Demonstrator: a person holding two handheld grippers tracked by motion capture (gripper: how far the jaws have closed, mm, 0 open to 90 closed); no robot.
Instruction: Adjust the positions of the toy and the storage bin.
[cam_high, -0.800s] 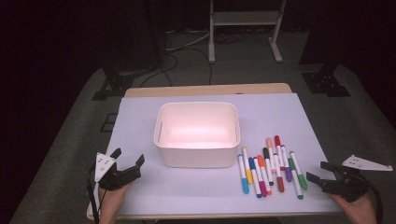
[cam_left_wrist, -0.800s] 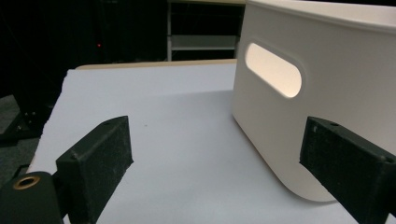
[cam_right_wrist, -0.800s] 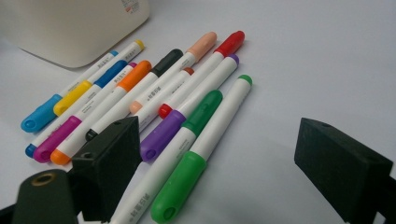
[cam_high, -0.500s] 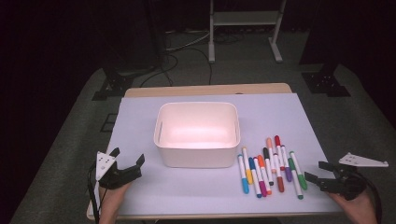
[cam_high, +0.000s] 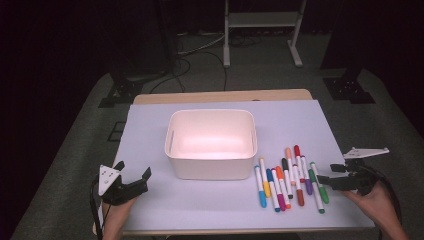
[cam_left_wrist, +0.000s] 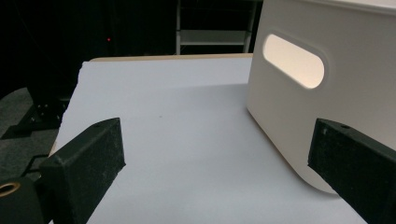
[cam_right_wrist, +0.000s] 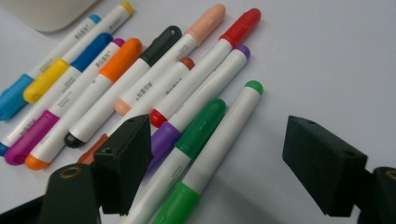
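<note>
Markers (cam_high: 290, 177) lie in a loose row on the pale sheet (cam_high: 150, 130) that covers the counter (cam_high: 220, 96), seen from the high view at about four o'clock from the white bin (cam_high: 211, 143). The bin stands near the middle of the sheet. The right gripper (cam_high: 326, 180) sits at the three o'clock end of the row, its jaws spread, their tips just beside the green markers and gripping nothing. The left gripper (cam_high: 134, 181) rests near the sheet's front edge at about eight o'clock from the bin, well apart from it, jaws also spread and empty.

In the left gripper view, the left gripper (cam_left_wrist: 215, 158) looks along its two black jaws, which stand wide with bare sheet (cam_left_wrist: 173, 121) between them. The bin (cam_left_wrist: 327, 70) rises at two o'clock, showing its slotted handle hole, and its lower corner lies just behind the jaw at four o'clock.

In the right gripper view, the right gripper (cam_right_wrist: 219, 158) holds its jaws apart over the near end of the markers (cam_right_wrist: 140, 79). Two green markers (cam_right_wrist: 210, 144) run between the jaws from six o'clock toward one o'clock, with no pad pressing on them. A purple-capped marker (cam_right_wrist: 205, 88) and a red one (cam_right_wrist: 210, 56) lie just beside them toward eleven o'clock, then brown, black, peach, orange, magenta, blue and yellow ones fan out toward ten o'clock. The bin's (cam_right_wrist: 46, 14) rounded corner shows at eleven o'clock.
</note>
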